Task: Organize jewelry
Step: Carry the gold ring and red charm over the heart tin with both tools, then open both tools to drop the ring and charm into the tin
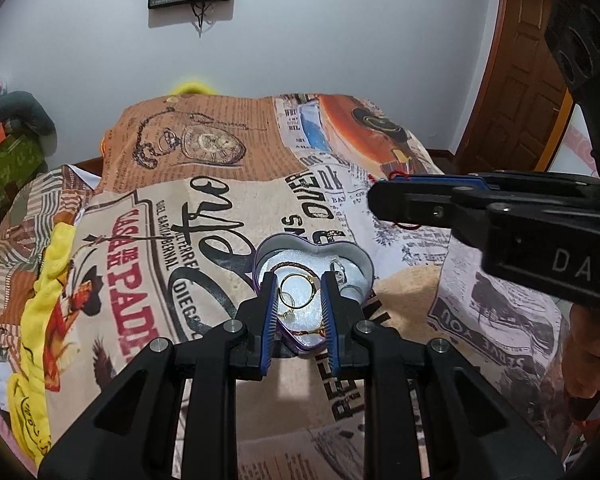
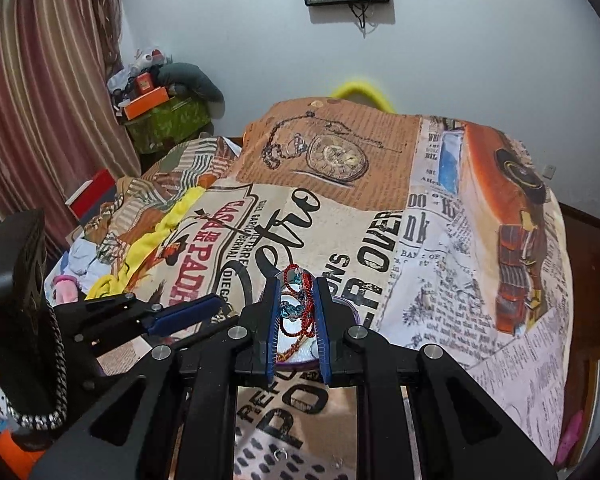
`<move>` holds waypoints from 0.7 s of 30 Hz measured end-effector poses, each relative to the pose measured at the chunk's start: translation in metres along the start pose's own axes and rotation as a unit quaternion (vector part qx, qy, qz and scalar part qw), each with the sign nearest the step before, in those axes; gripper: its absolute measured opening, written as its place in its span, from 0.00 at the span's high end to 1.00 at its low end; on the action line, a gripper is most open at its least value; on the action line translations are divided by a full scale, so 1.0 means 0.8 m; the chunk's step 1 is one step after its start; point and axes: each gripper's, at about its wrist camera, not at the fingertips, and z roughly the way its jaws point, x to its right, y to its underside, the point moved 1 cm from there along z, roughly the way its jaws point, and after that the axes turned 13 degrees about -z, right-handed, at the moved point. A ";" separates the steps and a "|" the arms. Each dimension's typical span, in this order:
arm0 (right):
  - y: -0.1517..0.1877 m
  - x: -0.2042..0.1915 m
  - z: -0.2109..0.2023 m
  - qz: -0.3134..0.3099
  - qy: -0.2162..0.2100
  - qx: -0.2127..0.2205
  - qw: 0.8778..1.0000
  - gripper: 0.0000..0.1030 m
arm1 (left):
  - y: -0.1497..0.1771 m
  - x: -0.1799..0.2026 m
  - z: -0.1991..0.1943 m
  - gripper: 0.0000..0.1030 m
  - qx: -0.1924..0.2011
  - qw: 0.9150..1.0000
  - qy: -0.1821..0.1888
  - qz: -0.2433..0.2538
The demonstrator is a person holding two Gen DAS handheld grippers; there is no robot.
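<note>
Right gripper grips red cord above heart tin.

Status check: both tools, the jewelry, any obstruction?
Left tool empty, over heart-shaped tin holding gold rings. Right tool shut on red beaded string. Nothing blocking.

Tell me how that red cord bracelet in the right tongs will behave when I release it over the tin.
The red cord bracelet hangs in slack loops between the right tongs, so it is probably floppy and light. It may snag on the ridged pads rather than drop cleanly into the heart-shaped tin.
</note>
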 end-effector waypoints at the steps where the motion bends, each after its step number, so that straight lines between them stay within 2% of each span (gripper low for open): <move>1: -0.001 0.001 0.004 0.001 -0.002 -0.003 1.000 0.86 | 0.000 -0.001 0.004 0.80 -0.003 1.000 0.000 -0.001; 9: -0.001 0.012 0.042 0.009 -0.027 -0.039 0.999 0.86 | -0.001 -0.012 0.041 0.80 -0.036 0.999 0.014 -0.019; 12: 0.000 0.011 0.054 0.003 -0.023 -0.051 0.998 0.86 | 0.000 -0.012 0.050 0.80 -0.045 0.999 0.019 -0.021; 21: 0.005 0.015 0.077 0.009 -0.032 -0.074 0.997 0.86 | 0.003 -0.006 0.057 0.80 -0.047 0.999 0.016 -0.010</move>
